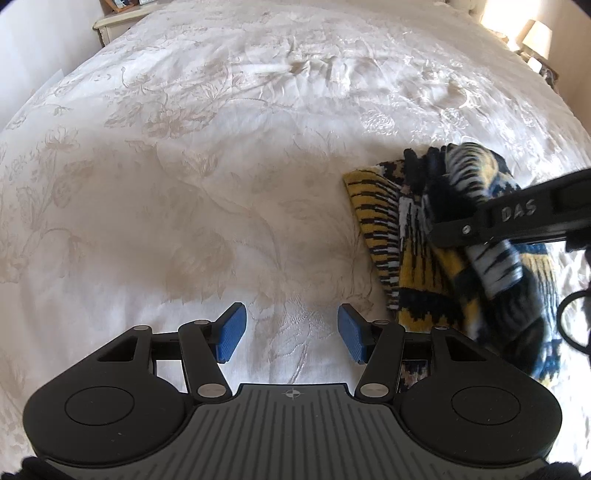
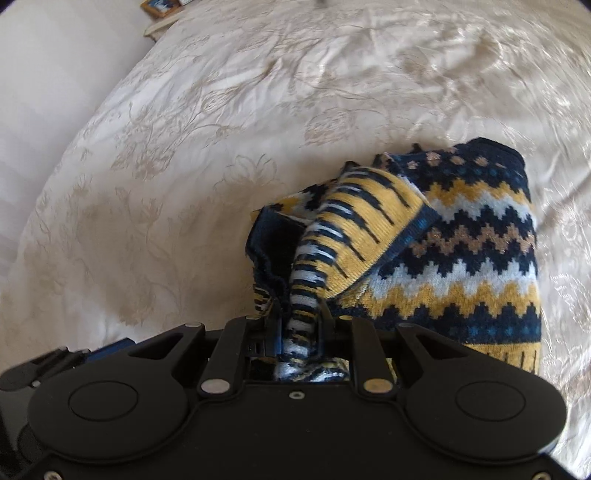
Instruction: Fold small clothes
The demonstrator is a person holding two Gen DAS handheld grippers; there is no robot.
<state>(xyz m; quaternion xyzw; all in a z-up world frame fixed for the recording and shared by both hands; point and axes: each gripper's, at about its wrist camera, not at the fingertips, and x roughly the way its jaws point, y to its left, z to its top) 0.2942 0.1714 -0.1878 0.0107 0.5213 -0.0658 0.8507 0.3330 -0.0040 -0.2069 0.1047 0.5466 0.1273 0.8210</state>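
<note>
While left gripper (image 1: pixel 291 332) hovers agape — right gripper (image 2: pixel 299 325) pinches sweater (image 2: pixel 461 236).

Bed (image 1: pixel 221 147) under cream floral cover – pale nightstand (image 1: pixel 110 24) far left, lit lamp (image 1: pixel 535 35) far right.

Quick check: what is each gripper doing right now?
Left gripper: open, nothing between its blue pads.
Right gripper: shut on the navy, yellow and white patterned knit garment.
</note>
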